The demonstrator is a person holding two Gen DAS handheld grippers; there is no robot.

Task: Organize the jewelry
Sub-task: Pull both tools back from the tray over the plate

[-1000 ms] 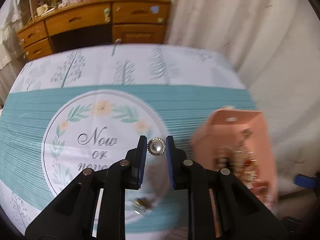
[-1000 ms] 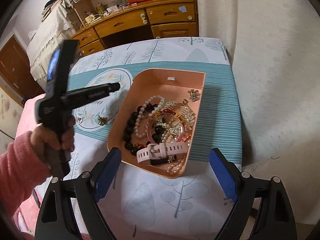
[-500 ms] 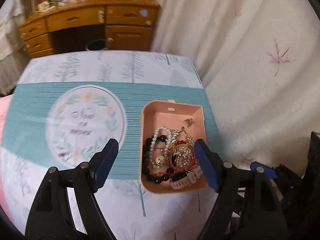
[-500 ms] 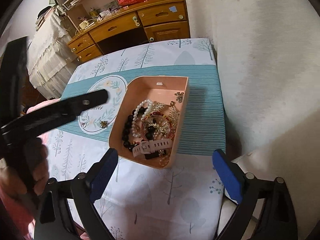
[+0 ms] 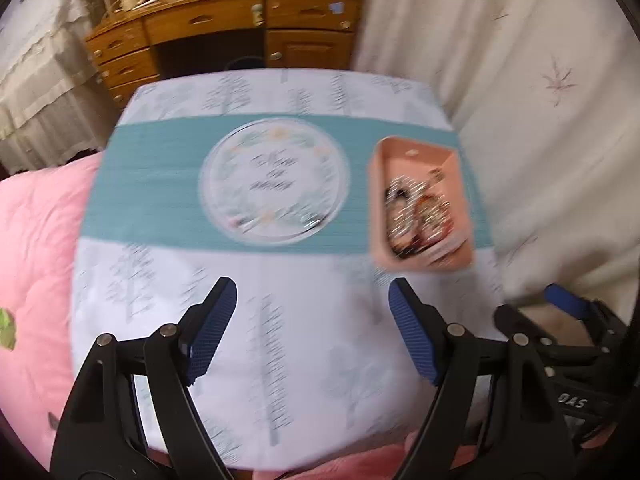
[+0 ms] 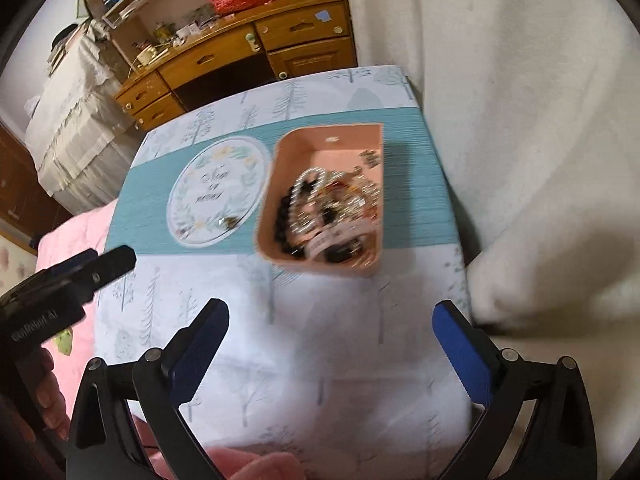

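Jewelry [image 6: 332, 208] piled in pink tray [image 6: 276, 236] at 12 o'clock w/ both grippers, left [image 5: 312, 328] & right [image 6: 330, 348], jaws wide apart, empty.

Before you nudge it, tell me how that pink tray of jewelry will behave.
The pink tray looks light and low-walled, so it would probably slide on the tablecloth rather than tip. Its loose beads would likely shift and tangle.

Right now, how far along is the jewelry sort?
Done: most jewelry sits piled in the pink tray, including a pearl strand and black beads. In hand: nothing; the left gripper and right gripper are both open and empty, above the tablecloth. Left: a few small pieces lie on the round print, outside the tray.
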